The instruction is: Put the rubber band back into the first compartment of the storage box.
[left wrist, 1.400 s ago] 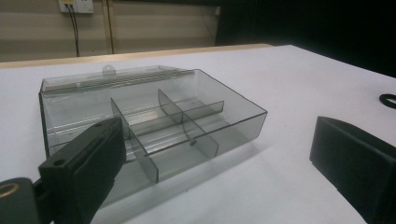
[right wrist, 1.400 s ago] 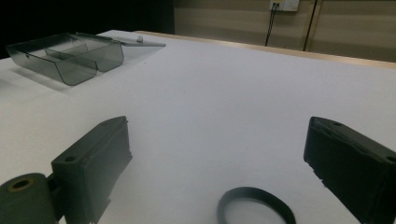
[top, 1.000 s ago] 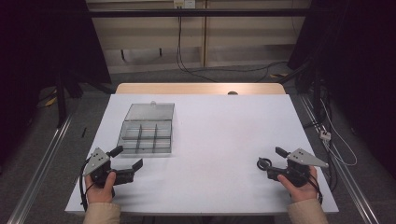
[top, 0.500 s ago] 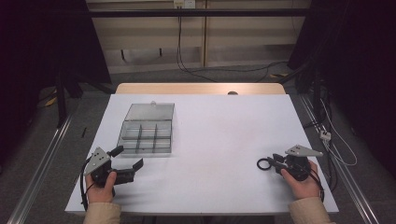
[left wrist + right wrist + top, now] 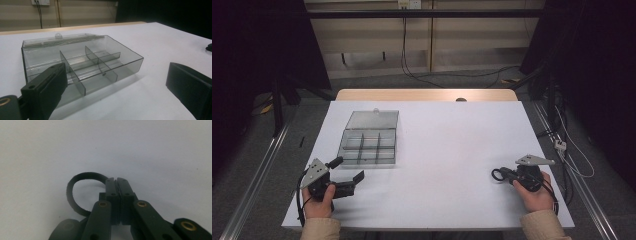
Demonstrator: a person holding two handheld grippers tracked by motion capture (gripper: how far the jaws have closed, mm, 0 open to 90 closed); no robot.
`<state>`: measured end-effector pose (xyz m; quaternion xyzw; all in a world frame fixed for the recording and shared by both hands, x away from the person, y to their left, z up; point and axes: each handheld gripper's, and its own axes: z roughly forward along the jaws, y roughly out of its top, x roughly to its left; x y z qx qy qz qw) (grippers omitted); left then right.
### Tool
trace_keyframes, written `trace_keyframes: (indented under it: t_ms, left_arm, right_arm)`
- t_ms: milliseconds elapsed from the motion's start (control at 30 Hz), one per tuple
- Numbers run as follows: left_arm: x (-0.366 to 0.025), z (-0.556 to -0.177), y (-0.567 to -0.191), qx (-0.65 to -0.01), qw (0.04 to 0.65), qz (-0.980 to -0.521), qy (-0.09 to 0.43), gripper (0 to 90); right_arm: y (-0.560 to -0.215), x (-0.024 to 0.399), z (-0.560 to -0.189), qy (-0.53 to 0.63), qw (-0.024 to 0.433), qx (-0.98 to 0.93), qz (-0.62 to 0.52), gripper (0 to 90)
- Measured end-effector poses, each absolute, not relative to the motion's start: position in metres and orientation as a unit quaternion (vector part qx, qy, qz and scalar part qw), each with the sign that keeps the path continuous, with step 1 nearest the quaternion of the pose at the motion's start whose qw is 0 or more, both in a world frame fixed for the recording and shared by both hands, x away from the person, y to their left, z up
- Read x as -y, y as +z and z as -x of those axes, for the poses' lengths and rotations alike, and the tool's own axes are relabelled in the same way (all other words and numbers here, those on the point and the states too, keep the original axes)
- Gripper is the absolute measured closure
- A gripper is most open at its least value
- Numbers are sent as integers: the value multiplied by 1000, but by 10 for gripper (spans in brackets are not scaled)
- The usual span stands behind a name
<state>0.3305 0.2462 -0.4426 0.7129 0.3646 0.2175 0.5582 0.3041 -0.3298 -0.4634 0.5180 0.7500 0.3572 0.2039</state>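
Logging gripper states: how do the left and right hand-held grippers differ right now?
The left hand-held gripper has its jaws wide apart and holds nothing; the right hand-held gripper has its jaws pressed together on a black ring. The left faces the clear box; the right faces bare table. Both sit low near the table's near edge.

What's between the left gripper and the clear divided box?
Nothing: in the high view, bare white table separates the open left gripper from the clear divided box. The left gripper view shows the same bare gap.
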Motion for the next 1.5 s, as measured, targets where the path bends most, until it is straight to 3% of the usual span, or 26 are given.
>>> trace_keyframes:
  t_ms: [1500]
  left_arm:
    - [-249, -325, -441, -369, 554, -713, 220, 34]
  right_arm:
    - [-446, 275, -327, 404, 174, -769, -464, 887]
